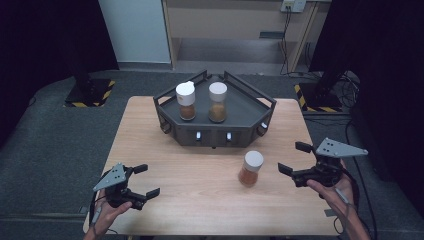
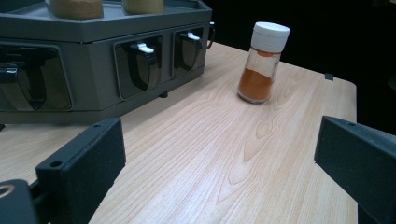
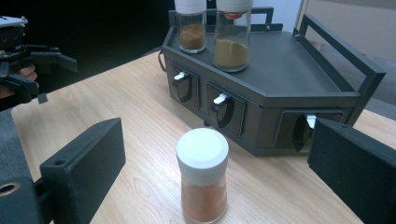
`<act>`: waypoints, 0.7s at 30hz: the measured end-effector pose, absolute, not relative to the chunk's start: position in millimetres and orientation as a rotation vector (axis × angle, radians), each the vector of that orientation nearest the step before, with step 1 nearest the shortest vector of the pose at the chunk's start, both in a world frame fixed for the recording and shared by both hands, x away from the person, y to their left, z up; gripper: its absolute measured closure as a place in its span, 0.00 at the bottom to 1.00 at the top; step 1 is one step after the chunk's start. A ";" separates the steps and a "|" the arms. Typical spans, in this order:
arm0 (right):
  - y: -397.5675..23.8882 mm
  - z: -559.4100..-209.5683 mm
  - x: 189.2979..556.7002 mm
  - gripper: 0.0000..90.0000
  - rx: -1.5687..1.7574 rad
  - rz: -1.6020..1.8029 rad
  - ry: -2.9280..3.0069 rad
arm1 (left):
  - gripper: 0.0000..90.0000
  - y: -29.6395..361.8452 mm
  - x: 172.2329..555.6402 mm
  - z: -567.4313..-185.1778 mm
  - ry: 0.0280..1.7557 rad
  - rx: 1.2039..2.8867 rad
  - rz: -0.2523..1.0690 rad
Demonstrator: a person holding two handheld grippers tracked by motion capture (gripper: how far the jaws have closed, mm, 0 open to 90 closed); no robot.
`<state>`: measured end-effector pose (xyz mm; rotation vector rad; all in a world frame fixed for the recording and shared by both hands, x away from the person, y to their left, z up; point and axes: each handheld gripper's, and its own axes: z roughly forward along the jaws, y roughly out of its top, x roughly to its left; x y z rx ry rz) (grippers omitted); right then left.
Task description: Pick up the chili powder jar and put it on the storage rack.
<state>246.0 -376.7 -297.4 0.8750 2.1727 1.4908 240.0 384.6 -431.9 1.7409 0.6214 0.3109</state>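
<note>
A spice jar (image 1: pixel 250 168) with a white cap and orange powder stands upright on the wooden table (image 1: pixel 200 200), in front of the dark hexagonal rack (image 1: pixel 215 131). Two more white-capped jars (image 1: pixel 186 100) (image 1: pixel 217 102) stand on top of that rack. My right gripper (image 1: pixel 295 161) is open, just right of the loose jar, and the jar (image 3: pixel 202 182) sits a little ahead of its jaws. At the table's front left my left gripper (image 1: pixel 145 181) is open with nothing in it, and the jar (image 2: pixel 262 62) stands far ahead of it.
The rack (image 3: pixel 261 84) has raised rails at its back and sides and a row of small levers on its front. Dark stands and cables sit on the grey floor around the table. The other hand's gripper (image 3: pixel 28 60) shows at the left of the right gripper view.
</note>
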 end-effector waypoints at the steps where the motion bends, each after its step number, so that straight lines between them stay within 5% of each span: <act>1: -375.6 -296.8 248.4 0.05 0.876 1.490 2.179 | 0.01 384.7 240.0 -431.9 0.622 1.741 0.311; 21: -345.0 -298.9 286.0 0.05 0.855 1.437 2.285 | 0.01 384.6 240.2 -431.7 0.619 1.744 0.310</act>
